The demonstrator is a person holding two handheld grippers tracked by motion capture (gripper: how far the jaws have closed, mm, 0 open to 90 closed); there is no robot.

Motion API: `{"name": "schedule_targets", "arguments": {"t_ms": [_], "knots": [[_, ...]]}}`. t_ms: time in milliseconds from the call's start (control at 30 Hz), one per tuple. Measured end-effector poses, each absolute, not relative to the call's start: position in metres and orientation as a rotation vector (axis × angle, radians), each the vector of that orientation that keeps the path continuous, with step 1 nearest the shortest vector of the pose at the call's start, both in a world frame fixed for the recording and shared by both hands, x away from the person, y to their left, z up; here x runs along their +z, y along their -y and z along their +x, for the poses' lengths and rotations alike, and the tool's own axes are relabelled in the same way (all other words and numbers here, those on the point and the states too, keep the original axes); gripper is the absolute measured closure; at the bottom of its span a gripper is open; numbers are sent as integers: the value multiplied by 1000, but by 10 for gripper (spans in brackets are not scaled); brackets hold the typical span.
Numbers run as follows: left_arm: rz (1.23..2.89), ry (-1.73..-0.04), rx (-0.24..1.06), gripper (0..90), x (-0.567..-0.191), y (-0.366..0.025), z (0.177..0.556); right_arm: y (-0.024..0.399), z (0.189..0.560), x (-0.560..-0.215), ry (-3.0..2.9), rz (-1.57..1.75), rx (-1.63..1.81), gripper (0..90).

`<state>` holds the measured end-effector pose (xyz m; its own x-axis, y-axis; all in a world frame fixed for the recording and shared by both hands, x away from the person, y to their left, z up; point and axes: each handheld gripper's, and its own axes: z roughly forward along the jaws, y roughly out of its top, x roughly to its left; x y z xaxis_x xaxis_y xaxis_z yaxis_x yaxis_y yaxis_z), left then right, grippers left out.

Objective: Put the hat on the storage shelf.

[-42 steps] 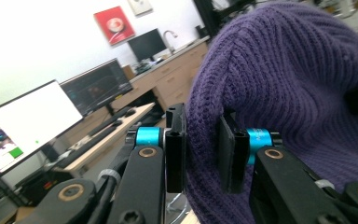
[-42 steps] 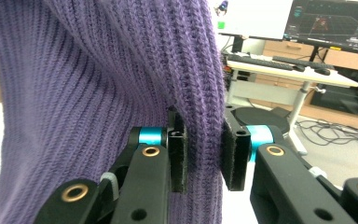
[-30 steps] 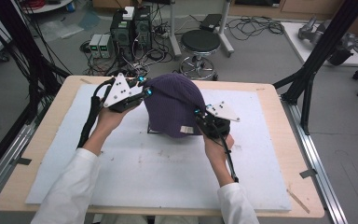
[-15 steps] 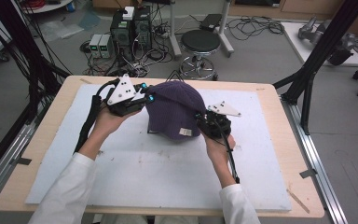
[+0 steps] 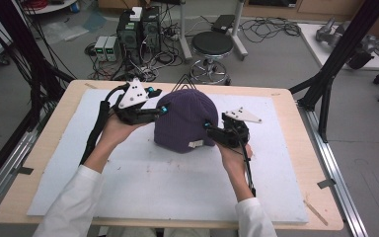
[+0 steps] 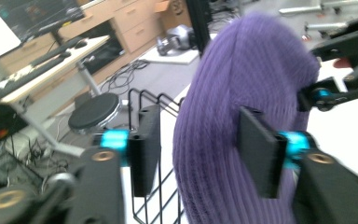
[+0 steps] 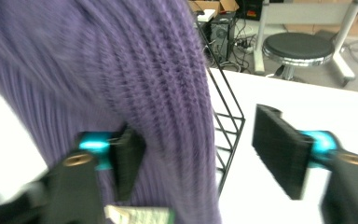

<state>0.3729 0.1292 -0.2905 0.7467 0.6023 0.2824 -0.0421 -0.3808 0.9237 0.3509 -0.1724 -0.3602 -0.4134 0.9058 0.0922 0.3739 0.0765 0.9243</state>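
Both tongs, the left gripper (image 5: 162,109) and right gripper (image 5: 208,127), have just been opening, jaws apart beside the purple hat (image 5: 185,121) draped over a wire stand (image 7: 226,135) near the desk's (image 5: 286,101) far edge. Releasing step, I judge; next, back clear without snagging the knit.

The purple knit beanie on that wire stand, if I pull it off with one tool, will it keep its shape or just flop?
The purple knit beanie would probably flop: its ribbed knit looks soft and drapes over the black wire stand, which seems to give it its dome. It is likely light for its size. The knit should grip rather than slip, but may snag on the wire.
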Motion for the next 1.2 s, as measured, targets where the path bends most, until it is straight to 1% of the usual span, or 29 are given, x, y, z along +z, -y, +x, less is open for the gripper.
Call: {"name": "schedule_targets", "arguments": {"t_ms": [33, 100, 167, 233, 300, 400, 567, 800, 1033, 1200], "knots": [[1809, -462, 711, 453, -291, -133, 372, 174, 350, -360, -1836, 1278, 1334, 293], [1714, -521, 651, 451, -291, -144, 373, 177, 348, -358, -1832, 1297, 1355, 239], [1676, -556, 637, 429, -293, -154, 373, 182, 345, -356, -1822, 1300, 1375, 221], [1657, -592, 635, 416, -296, -164, 372, 188, 341, -352, -1797, 1302, 1396, 211], [1642, -624, 640, 384, -301, -174, 370, 194, 337, -349, -1755, 1305, 1416, 196], [1627, -653, 637, 378, -310, -187, 365, 206, 334, -346, -1700, 1322, 1442, 175], [1588, -672, 681, 362, -318, -203, 354, 226, 329, -343, -1627, 1374, 1444, 127], [1561, -697, 667, 337, -319, -224, 337, 247, 317, -337, -1592, 1385, 1407, 120], [1520, -722, 702, 322, -324, -247, 314, 262, 298, -332, -1598, 1357, 1303, 118], [1473, -748, 736, 319, -326, -261, 302, 267, 282, -335, -1563, 1321, 1240, 118]]}}
